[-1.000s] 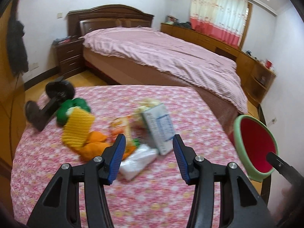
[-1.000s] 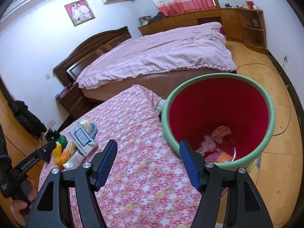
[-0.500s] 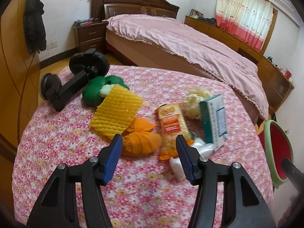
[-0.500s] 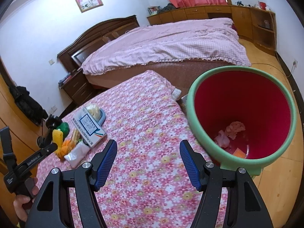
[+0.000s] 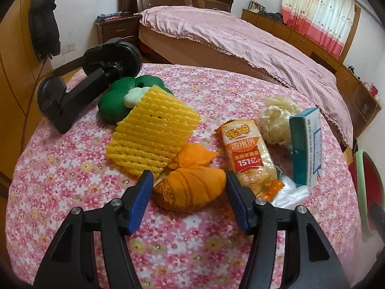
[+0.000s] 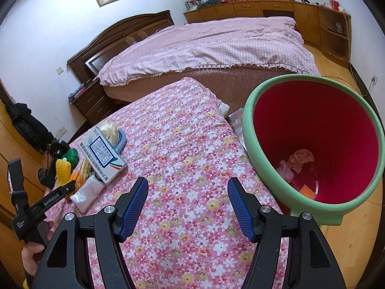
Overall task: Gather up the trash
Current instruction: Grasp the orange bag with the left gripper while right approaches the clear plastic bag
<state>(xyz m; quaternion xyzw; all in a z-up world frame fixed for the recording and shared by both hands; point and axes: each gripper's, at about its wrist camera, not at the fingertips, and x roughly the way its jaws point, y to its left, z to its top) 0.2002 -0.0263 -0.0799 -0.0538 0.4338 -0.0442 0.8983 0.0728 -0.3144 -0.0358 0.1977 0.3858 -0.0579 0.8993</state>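
Trash lies in a heap on the floral tablecloth [image 5: 192, 240]: an orange cloth-like bundle [image 5: 192, 190], a yellow foam net [image 5: 154, 132], a snack packet [image 5: 247, 154], a teal and white carton [image 5: 306, 144], a crumpled cream wrapper [image 5: 276, 118] and a clear plastic bag [image 5: 288, 192]. My left gripper [image 5: 189, 177] is open, with the orange bundle between its blue pads, which stand just off its sides. My right gripper [image 6: 187, 185] is open over bare cloth with nothing in it. To its right stands the bin [image 6: 252, 130], green-rimmed and red inside, with scraps at the bottom.
A green toy [image 5: 120, 98] and a black dumbbell-shaped object [image 5: 84, 82] sit at the table's far left. A bed with a pink cover [image 5: 240, 38] lies beyond the table. The bin's rim [image 5: 361, 168] shows at the right edge. A hand [image 6: 31, 252] holds the left gripper.
The left gripper swung left from the plastic bag and carton, came down around the orange bundle, and its jaws widened. The right gripper shifted over the table, so the bin now sits further right.
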